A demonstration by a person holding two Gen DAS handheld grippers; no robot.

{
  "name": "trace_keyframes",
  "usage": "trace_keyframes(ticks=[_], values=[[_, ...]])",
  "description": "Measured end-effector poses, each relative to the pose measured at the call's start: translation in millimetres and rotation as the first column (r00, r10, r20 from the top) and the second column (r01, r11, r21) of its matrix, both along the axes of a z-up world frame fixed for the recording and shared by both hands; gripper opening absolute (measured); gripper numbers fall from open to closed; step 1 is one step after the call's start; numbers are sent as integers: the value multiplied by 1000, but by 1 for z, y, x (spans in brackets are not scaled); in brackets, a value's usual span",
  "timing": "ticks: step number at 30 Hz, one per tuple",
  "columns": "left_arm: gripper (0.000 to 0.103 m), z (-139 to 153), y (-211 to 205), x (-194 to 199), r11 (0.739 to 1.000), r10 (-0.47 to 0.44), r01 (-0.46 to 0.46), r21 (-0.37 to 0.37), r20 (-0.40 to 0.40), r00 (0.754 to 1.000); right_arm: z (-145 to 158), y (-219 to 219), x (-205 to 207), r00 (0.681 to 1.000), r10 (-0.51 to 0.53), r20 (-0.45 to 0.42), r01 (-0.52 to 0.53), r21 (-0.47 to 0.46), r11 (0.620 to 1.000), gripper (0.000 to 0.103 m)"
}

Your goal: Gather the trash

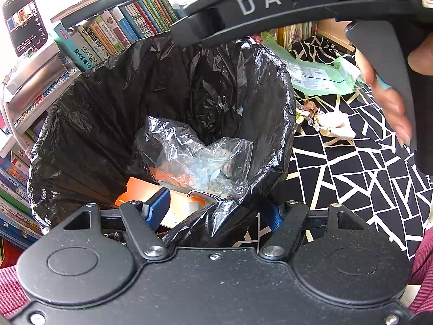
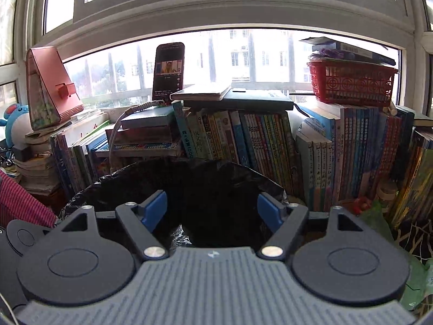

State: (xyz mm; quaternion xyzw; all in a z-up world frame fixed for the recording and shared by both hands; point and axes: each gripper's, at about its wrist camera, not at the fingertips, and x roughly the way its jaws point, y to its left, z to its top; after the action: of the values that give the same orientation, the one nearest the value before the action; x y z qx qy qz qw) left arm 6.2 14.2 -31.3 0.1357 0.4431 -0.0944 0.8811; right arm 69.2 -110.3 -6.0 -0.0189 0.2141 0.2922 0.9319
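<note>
A black bin bag point(image 1: 108, 113) stands open; inside lie a crumpled clear plastic bag point(image 1: 189, 157) and an orange and white box point(image 1: 135, 189). My left gripper point(image 1: 215, 211) straddles the bag's near rim, one blue pad point(image 1: 158, 205) inside and the other outside. A gap shows beside the inner pad, so the jaws are open. My right gripper point(image 2: 213, 210) hangs open and empty over the black bin bag point(image 2: 216, 187). In the left wrist view a hand point(image 1: 387, 100) holds its black body point(image 1: 270, 0) above the bag's far rim.
Crumpled paper scraps point(image 1: 333, 124) and a green mailer point(image 1: 316, 78) lie on a black and white patterned cloth point(image 1: 365, 176) right of the bag. Rows of books point(image 2: 270, 140) stand behind, bearing a lit phone point(image 2: 169, 70) and a red basket point(image 2: 351, 81).
</note>
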Motion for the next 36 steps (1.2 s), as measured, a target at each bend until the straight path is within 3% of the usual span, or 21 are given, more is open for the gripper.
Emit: trace_keyframes(ticks=[7, 11, 17, 22, 28, 36], values=[[69, 0, -2, -1, 1000, -2, 2, 6, 4, 1000, -6, -24, 9, 989, -145, -24, 146, 1, 989, 89], [69, 1, -2, -1, 1000, -2, 2, 6, 3, 1000, -9, -38, 14, 963, -263, -63, 260, -50, 964, 92], [69, 1, -2, -1, 1000, -2, 2, 7, 3, 1000, -5, -63, 15, 931, -353, -97, 343, -100, 934, 102], [69, 1, -2, -1, 1000, -1, 1, 7, 3, 1000, -18, -83, 17, 899, -417, -132, 395, -165, 904, 103], [69, 1, -2, 0, 1000, -1, 1, 9, 2, 1000, -64, -108, 33, 827, -508, -239, 469, -203, 860, 103], [69, 1, -1, -1, 1000, -5, 5, 0, -3, 1000, -114, -150, 60, 685, -635, -358, 566, -288, 772, 103]])
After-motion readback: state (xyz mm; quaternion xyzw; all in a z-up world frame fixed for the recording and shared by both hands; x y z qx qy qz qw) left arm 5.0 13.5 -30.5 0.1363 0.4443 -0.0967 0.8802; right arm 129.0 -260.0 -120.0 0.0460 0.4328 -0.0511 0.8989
